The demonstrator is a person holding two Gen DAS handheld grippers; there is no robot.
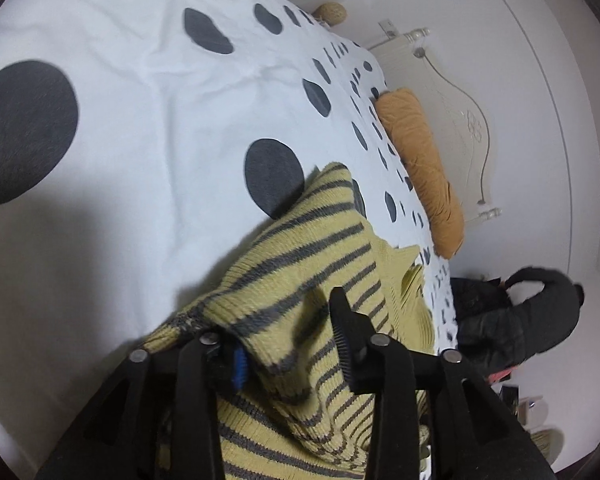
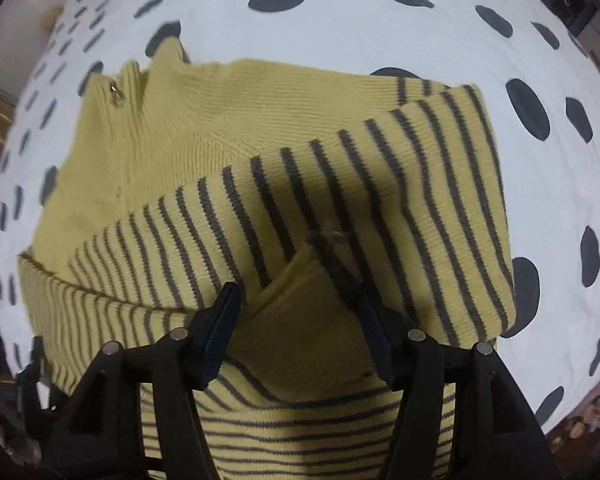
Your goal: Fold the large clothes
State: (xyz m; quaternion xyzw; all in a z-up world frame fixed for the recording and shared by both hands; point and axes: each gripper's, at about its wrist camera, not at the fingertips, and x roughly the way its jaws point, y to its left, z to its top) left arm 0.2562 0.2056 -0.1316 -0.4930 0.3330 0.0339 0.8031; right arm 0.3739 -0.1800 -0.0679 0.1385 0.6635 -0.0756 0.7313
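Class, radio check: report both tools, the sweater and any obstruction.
Left tool open, sweater cloth between its fingers. Right tool open over a fold. Sweater part-folded on spotted bedcover. Nothing in the way.

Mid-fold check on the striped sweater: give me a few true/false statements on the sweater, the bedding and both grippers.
1. The sweater is yellow with grey stripes. True.
2. It lies on a plain blue sheet. False: the duvet cover is white with dark spots.
3. The right gripper is clamped shut. False: its jaws stand apart over the knit.
4. A gold zipper pull sits at the collar. True.
5. An orange pillow lies near the headboard. True.
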